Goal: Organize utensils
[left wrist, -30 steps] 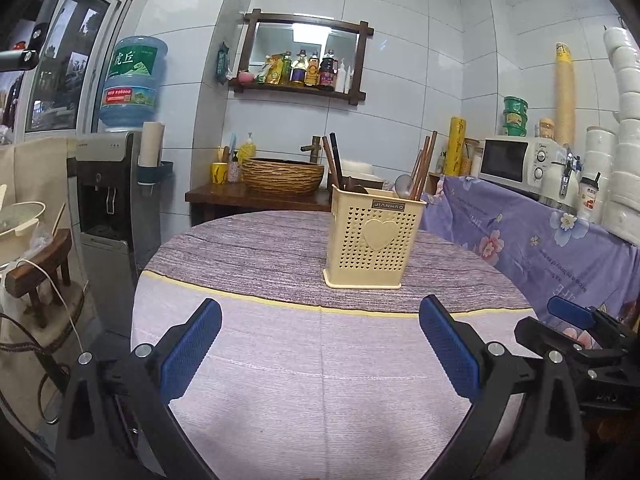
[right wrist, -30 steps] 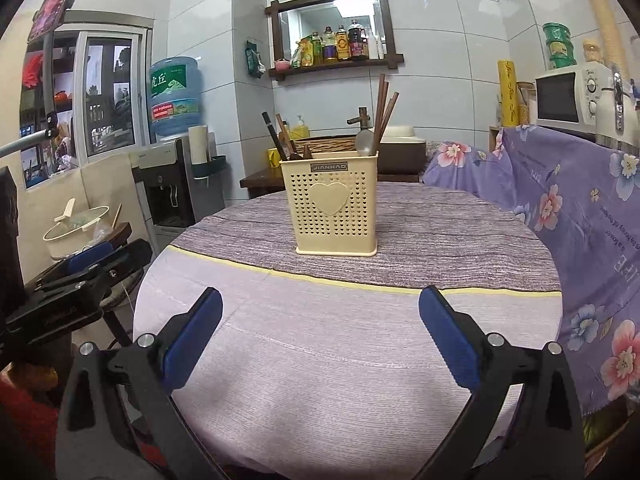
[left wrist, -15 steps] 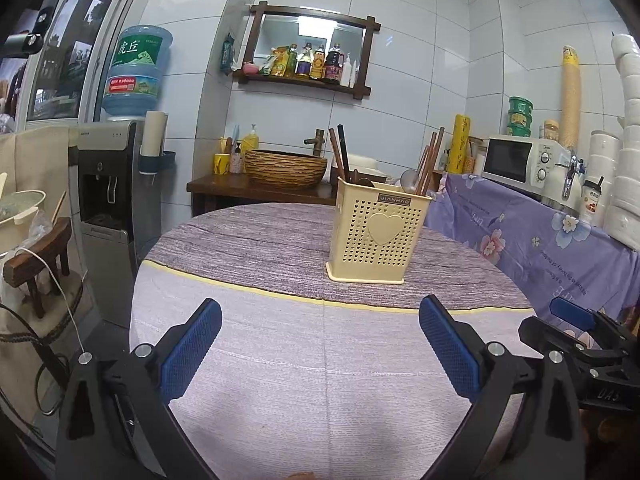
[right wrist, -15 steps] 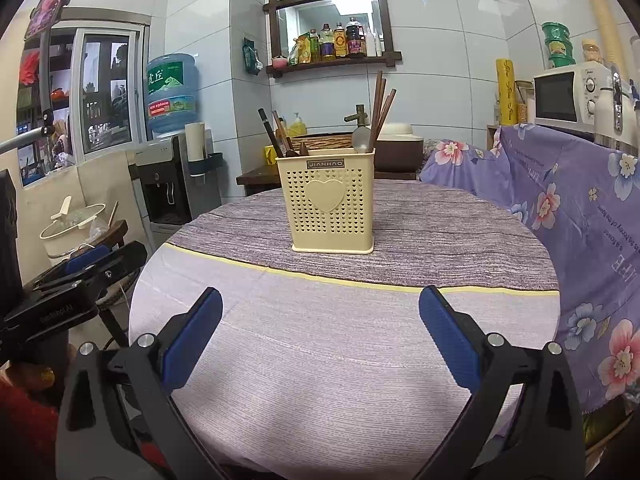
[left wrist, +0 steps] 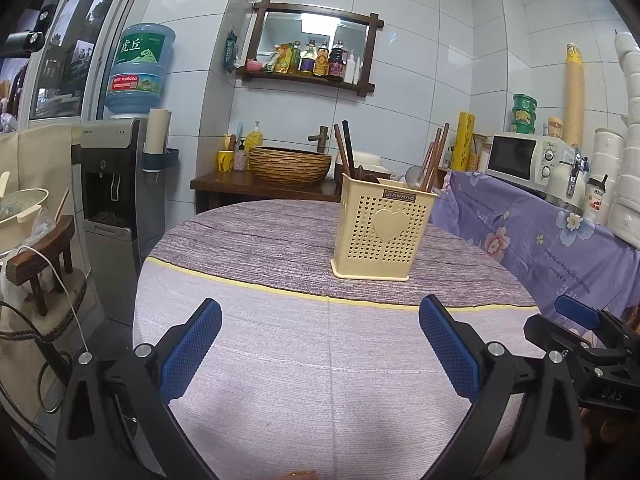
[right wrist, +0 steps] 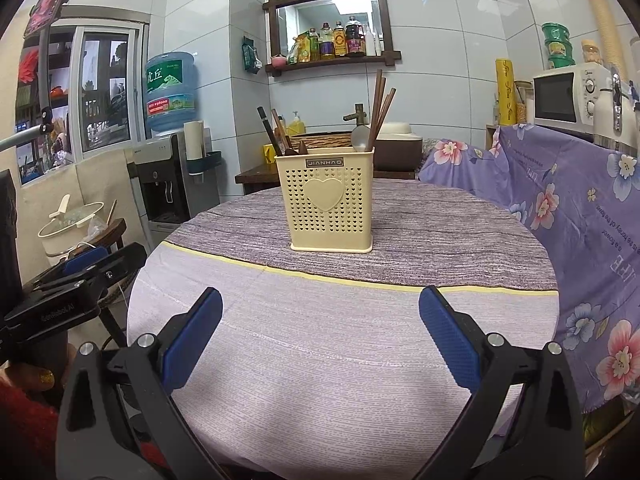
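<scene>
- Our left gripper [left wrist: 320, 350] sits at the bottom of its frame, jaws spread wide, nothing between them.
- Same for our right gripper [right wrist: 320, 338]: wide open, empty.
- The cream utensil holder [right wrist: 330, 205] stands upright mid-frame on the round table [right wrist: 340, 360], well apart from both grippers.
- Chopsticks [right wrist: 379, 104] and a spoon [right wrist: 362, 138] poke out of its top.

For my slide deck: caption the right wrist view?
Open right gripper faces a cream utensil holder of chopsticks and spoon on a round table.
</scene>
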`<state>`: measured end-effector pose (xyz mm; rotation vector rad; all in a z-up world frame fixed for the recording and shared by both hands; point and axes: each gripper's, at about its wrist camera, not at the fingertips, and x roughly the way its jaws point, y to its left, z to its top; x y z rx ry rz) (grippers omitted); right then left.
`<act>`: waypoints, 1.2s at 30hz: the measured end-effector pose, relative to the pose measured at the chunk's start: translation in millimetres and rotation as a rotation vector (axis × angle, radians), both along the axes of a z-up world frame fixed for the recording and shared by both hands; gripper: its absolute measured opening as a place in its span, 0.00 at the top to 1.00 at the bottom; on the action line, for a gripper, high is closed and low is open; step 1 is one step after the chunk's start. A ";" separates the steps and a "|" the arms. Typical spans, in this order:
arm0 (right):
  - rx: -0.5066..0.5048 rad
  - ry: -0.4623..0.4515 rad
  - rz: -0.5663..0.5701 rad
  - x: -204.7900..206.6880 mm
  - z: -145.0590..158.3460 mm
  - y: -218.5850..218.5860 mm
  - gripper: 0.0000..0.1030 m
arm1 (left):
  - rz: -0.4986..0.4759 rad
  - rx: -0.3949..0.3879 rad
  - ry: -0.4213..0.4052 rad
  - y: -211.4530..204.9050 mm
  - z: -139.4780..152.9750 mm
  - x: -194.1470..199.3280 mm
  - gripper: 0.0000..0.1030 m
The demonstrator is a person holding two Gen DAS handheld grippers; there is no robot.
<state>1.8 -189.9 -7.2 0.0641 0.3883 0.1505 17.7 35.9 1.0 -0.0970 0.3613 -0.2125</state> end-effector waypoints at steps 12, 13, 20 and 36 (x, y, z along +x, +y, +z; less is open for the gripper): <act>0.000 0.004 0.001 0.3 -0.5 0.5 0.06 | -0.001 0.007 0.003 0.9 0.1 1.9 0.05; 0.000 0.004 0.001 0.4 -0.5 0.5 0.06 | -0.002 0.008 0.003 0.9 0.0 1.9 0.05; 0.000 0.006 0.001 0.6 -1.3 0.0 0.06 | -0.003 0.015 0.005 0.0 -0.9 2.0 0.05; 0.001 0.016 0.000 2.4 -5.4 -1.4 0.06 | -0.019 0.013 0.002 -0.9 -1.4 1.2 0.05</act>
